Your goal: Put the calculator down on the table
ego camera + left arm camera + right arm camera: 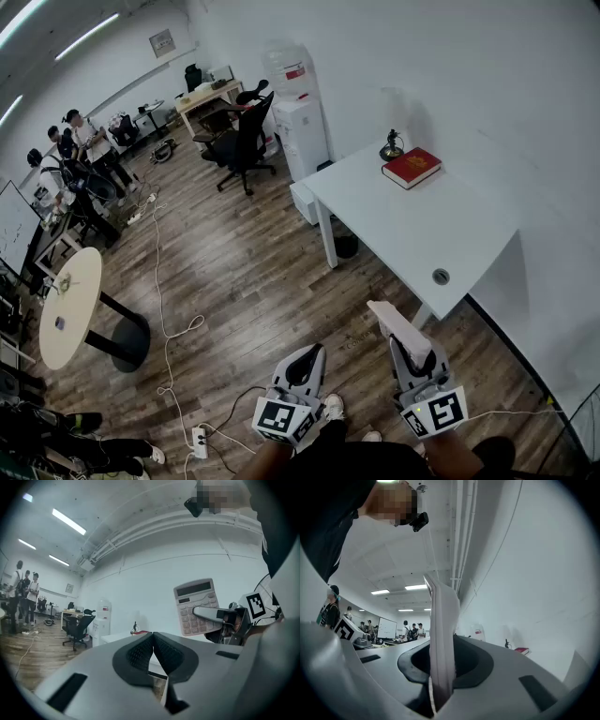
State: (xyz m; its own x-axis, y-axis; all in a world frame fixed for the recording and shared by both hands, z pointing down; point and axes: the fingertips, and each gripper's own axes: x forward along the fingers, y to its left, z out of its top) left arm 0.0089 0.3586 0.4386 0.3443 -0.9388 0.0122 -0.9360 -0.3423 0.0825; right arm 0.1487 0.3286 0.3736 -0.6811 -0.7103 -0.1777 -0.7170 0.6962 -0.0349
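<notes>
Calculator (197,605): flat rectangular slab of pale pinkish plastic. Edge-on in your right gripper view it reads as a thin light strip.
Face: dark display window along the top edge with rows of small square keys (190,620) beneath, both seen from your left gripper view.
Position: in the air on your right, tilted up out of the jaws. In the head view it shows against the floor (253,281), near the near corner of the table (422,225) and not touching it.
Right gripper (410,349): jaws pinched onto the calculator's lower part, one on each face, and you hold it by them alone.
Left gripper (302,356): jaws pressed together tip to tip with nothing between them. The dark ribbed pads (140,651) meet along one line.
Gripper bodies: smooth grey moulded shells, each with a white cube (436,411) of black square markers at the rear.
Table: white rectangular top, smooth and matt, on white legs, with a round grey grommet (441,277) near its front edge.
Book (412,167): red hard cover, lying flat at the far end of the table beside a small dark ornament (392,147).
Floor: brown wood-grain planks with a thin white cable (164,309) trailing across them.
</notes>
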